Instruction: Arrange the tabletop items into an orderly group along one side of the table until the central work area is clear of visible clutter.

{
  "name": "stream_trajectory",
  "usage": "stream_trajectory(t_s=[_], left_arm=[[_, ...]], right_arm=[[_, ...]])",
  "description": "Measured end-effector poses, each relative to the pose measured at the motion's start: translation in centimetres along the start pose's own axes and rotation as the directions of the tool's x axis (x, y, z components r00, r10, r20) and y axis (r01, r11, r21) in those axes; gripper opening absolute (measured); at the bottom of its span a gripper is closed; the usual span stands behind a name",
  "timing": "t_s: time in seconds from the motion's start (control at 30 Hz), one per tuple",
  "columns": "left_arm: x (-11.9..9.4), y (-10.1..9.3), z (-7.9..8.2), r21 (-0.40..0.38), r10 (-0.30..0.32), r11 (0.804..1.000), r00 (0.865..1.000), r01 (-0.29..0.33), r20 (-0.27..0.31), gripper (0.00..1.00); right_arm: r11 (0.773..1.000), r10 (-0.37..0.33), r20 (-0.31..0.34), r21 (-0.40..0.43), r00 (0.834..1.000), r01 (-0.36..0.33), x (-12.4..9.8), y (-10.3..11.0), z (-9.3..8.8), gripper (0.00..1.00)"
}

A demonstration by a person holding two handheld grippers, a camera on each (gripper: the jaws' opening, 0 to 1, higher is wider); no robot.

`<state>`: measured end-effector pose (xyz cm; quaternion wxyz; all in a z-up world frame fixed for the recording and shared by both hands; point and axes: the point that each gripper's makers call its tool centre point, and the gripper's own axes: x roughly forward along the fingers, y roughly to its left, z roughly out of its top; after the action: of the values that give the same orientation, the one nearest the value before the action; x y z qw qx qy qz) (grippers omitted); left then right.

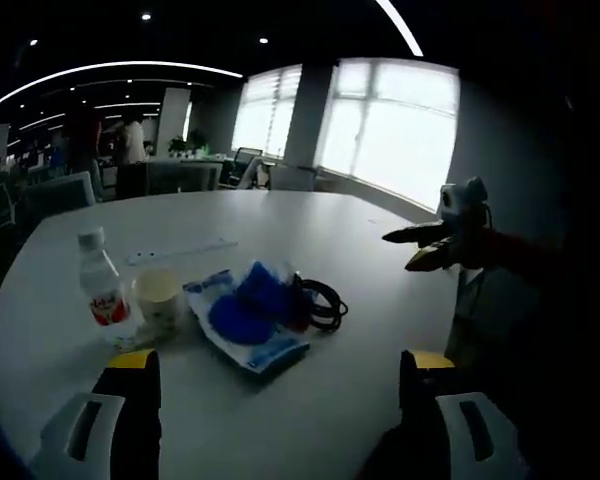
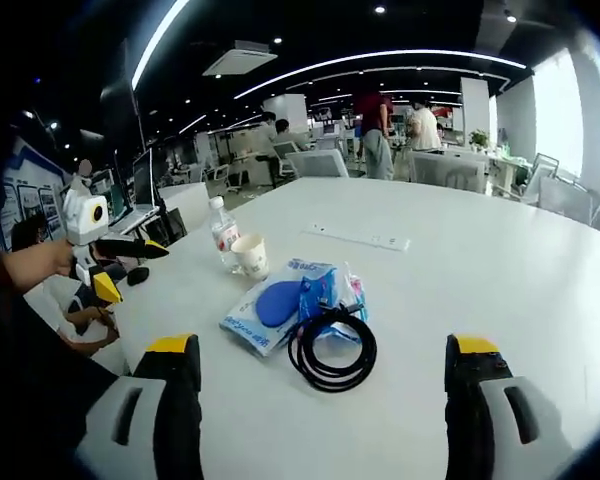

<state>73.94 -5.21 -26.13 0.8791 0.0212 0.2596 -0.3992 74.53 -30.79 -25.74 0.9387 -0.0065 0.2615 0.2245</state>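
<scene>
Looking along the left tongs [image 1: 278, 395], spread and empty, the white bench [image 1: 360, 230] carries a clear plastic bottle [image 1: 100, 285] with a red label, a paper cup [image 1: 160, 300] just beside it, then a crinkly blue packet [image 1: 248, 315] touching a coiled black cable [image 1: 322, 303]. The right tongs [image 1: 420, 248] hover beyond the cable, their state unclear.

From the right gripper view, the right tongs [image 2: 325, 385] are spread, empty, near the cable [image 2: 332, 348]. The left tongs [image 2: 115, 268] hang off the bench edge beyond the bottle [image 2: 221, 232]. A flat white strip [image 2: 358, 237] lies behind the packet [image 2: 280, 305]. I'd pinch the cable's loops together first, so they don't spring apart.

table [image 2: 500, 270] white; bottle [image 1: 101, 284] clear, red label; cup [image 1: 161, 300] cream; packet [image 2: 280, 303] blue-white; cable [image 2: 331, 350] black
</scene>
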Motion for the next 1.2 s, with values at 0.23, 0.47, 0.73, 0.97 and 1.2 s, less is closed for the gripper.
stream_trajectory(t_s=[0.23, 0.47, 0.73, 0.97, 1.2], left_arm=[[0.3, -0.7, 0.3, 0.005, -0.004, 1.0, 1.0, 0.004, 0.004, 0.98], [0.4, -0.9, 0.3, 0.012, -0.001, 1.0, 1.0, 0.001, 0.0, 0.98], [0.5, -0.3, 1.2, 0.033, 0.018, 0.999, 1.0, -0.018, 0.006, 0.98], [0.6, 0.0, 0.8, 0.036, 0.019, 0.999, 1.0, -0.019, 0.005, 0.97], [0.6, 0.1, 0.1, 0.043, 0.027, 0.999, 1.0, -0.027, -0.006, 0.95]], right_arm=[[1.0, 0.004, 0.002, -0.003, 1.0, -0.004, -0.1, -0.1, 0.0, 0.99], [1.0, 0.004, 0.012, 0.001, 1.0, -0.004, -0.4, 0.0, 0.3, 0.98], [1.0, 0.012, 0.025, -0.004, 1.0, -0.012, -0.4, 0.6, 1.2, 0.95], [1.0, 0.024, 0.005, -0.014, 1.0, -0.024, 0.7, 1.4, 1.5, 0.89], [0.996, 0.036, -0.056, -0.08, 0.998, -0.041, 2.5, 1.9, 0.3, 0.81]])
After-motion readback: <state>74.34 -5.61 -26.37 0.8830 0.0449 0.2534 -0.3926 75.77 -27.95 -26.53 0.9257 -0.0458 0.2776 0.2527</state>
